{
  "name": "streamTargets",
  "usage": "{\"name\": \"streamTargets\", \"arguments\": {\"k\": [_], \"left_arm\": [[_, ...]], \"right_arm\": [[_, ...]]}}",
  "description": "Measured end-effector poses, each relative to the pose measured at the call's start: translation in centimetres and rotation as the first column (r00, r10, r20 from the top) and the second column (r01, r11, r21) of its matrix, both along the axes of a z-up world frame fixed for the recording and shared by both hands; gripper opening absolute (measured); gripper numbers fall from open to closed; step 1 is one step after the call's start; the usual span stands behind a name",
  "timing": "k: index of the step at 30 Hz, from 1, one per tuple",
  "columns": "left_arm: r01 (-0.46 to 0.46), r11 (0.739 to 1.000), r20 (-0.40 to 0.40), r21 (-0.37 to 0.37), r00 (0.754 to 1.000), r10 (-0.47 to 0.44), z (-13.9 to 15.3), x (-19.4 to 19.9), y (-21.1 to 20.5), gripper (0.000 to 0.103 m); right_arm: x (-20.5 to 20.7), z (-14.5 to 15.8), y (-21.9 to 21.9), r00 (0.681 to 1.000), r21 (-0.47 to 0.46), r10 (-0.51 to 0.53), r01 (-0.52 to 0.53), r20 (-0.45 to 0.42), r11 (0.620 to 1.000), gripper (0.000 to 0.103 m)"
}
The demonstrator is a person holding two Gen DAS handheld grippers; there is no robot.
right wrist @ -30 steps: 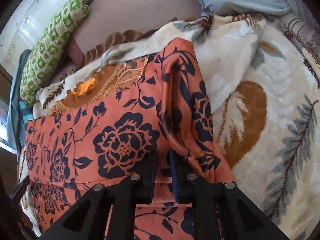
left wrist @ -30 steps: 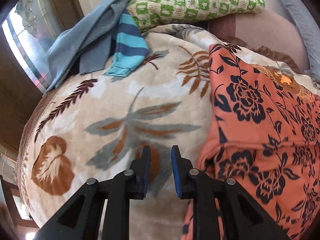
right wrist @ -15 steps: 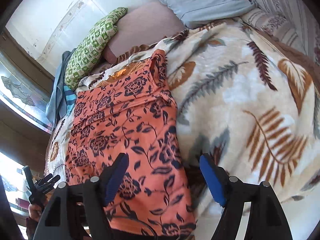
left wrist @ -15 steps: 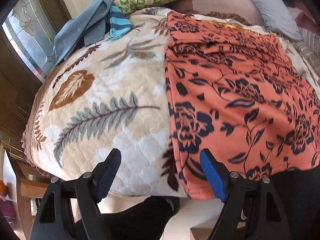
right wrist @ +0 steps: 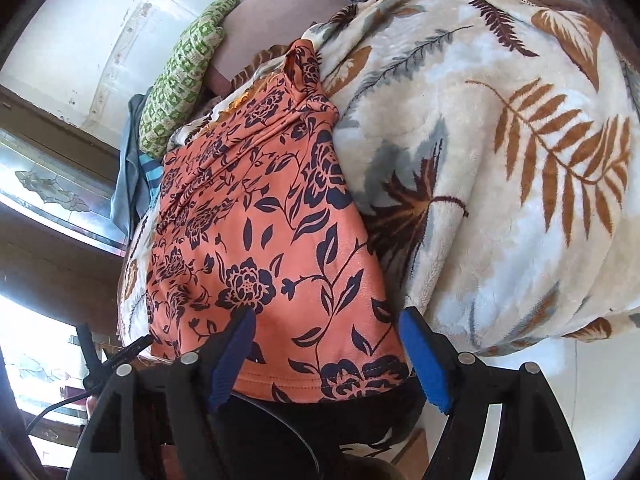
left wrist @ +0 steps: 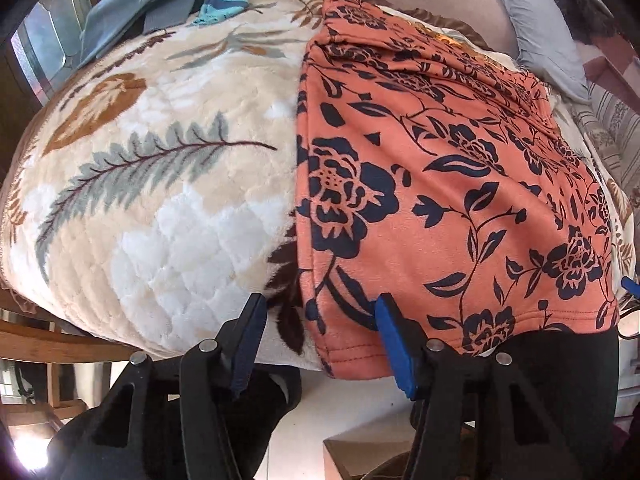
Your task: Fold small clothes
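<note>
Left hand-held gripper (left wrist: 320, 344) closing, pads not yet pressing, the orange floral garment's (left wrist: 440, 184) hem corner between its jaws; right hand-held gripper (right wrist: 326, 354) released, spread over the opposite corner; garment flat on the bed blanket (left wrist: 160, 184).

Orange garment (left wrist: 440, 184) with navy flowers; cream blanket (left wrist: 168, 184) with leaves.
</note>
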State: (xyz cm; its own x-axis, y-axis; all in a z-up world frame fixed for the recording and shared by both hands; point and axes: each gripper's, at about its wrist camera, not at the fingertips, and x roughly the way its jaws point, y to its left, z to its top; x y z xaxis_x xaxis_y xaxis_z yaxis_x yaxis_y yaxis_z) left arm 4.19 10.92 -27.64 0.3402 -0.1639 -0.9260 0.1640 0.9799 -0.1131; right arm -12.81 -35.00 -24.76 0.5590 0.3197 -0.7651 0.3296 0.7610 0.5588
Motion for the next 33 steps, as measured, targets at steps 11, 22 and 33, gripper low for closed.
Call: {"name": "streamTargets", "arguments": {"k": [11, 22, 33], "left_arm": [[0.105, 0.994, 0.057, 0.023, 0.993, -0.106, 0.3, -1.0, -1.9, 0.013], [0.12, 0.993, 0.056, 0.005, 0.991, -0.12, -0.3, -1.1, -2.2, 0.016], [0.125, 0.979, 0.139, -0.158, 0.985, -0.103, 4.1, -0.9, 0.1, 0.007]], "right_arm": [[0.3, -1.7, -0.1, 0.999, 0.033, -0.018, 0.019, -0.029, 0.999, 0.071], [0.4, -4.9, -0.2, 0.997, 0.102, -0.02, 0.028, -0.078, 0.994, 0.056], [-0.1, 0.0, 1.1, 0.999, -0.09, 0.002, -0.005, -0.034, 0.996, 0.006]]}}
